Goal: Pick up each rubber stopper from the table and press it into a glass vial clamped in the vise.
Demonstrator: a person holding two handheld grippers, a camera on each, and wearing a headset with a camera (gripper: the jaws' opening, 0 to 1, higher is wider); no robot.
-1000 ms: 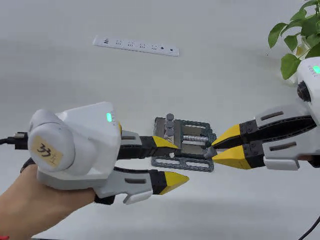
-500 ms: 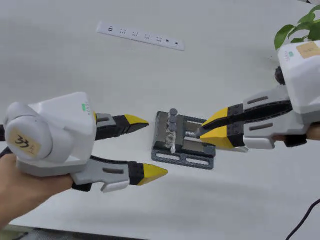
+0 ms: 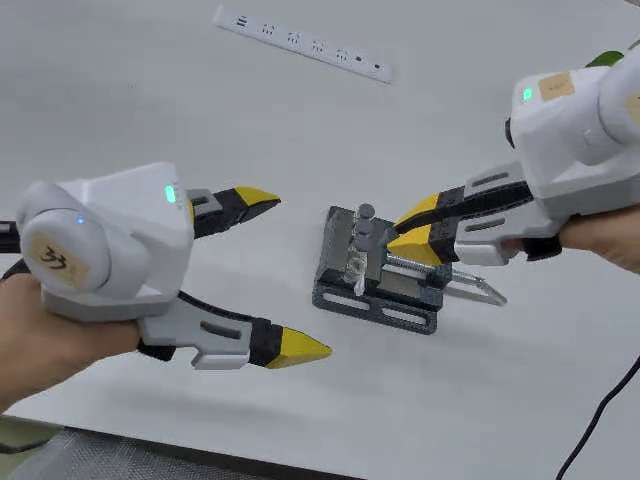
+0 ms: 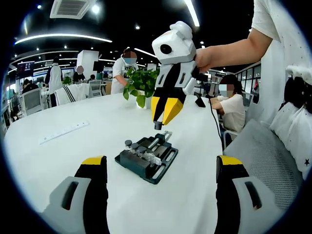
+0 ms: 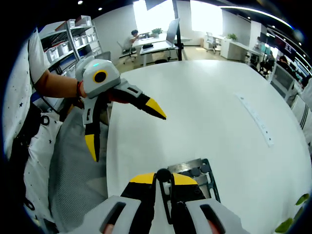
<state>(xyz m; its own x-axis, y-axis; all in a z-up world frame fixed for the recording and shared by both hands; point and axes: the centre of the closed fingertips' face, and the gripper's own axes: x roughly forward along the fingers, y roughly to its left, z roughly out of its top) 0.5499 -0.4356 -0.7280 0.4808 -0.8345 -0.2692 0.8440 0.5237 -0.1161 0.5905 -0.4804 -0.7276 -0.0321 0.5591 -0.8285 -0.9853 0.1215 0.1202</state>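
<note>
A white power strip (image 3: 300,40) lay far back on the pale surface (image 3: 150,100), with a leafy plant (image 4: 141,83) at its far edge. The right claw (image 3: 398,238) hung just over the dark vise (image 3: 375,305), hiding part of its screw in the head view, clenched on a small dark rubber stopper (image 5: 163,174) at its yellow tips. The left claw (image 3: 295,275) was released, jaws wide, off to the vise's side. Vials stood in a row in the vise, grey stoppers (image 3: 366,212) on the far ones, the nearest glass vial (image 3: 353,268) clear.
</note>
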